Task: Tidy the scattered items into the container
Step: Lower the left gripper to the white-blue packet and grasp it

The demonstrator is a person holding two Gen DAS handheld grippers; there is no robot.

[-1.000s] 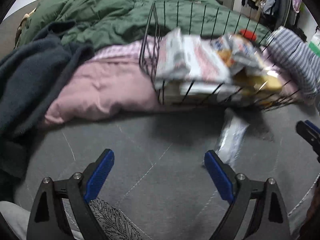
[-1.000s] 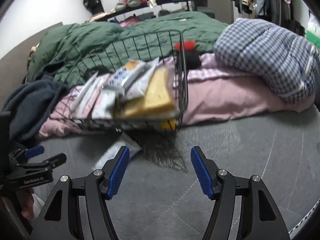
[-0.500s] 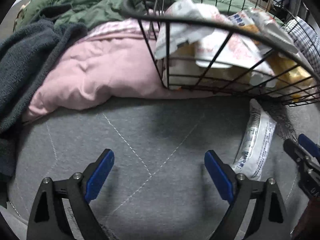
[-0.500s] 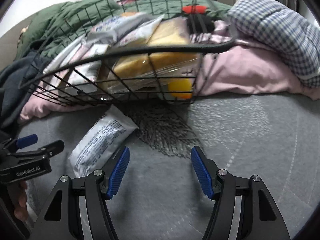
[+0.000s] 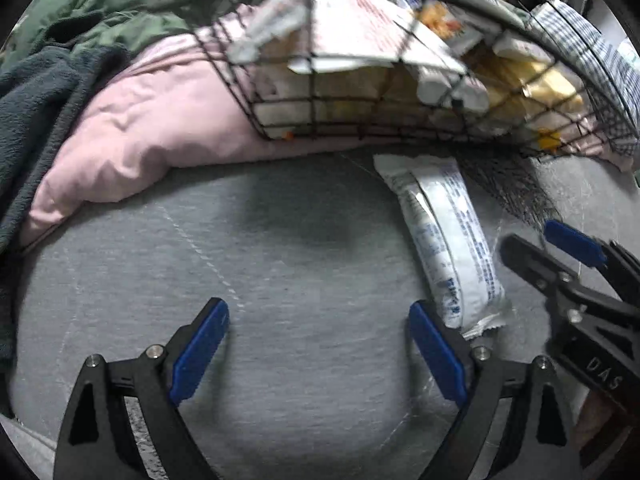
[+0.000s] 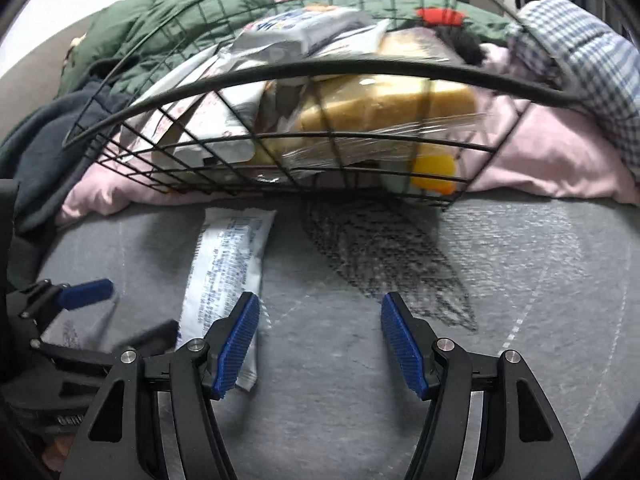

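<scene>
One white packet [image 6: 224,276] left on the grey mat, just below the wire basket [image 6: 304,68]. Right gripper [image 6: 320,344] and left gripper [image 5: 318,356] both gape empty. Straddle its narrow width, pinch mid-length, lift clear over the rim.

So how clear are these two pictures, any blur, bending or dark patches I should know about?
Left wrist view: the wire basket is smeared by motion blur and its rim bows from the fisheye lens; a soft shadow sits on the grey bedcover; the white packet is fairly sharp. Right wrist view: the basket curves too, the print on the packet is blurred, and the corners go black.
</scene>
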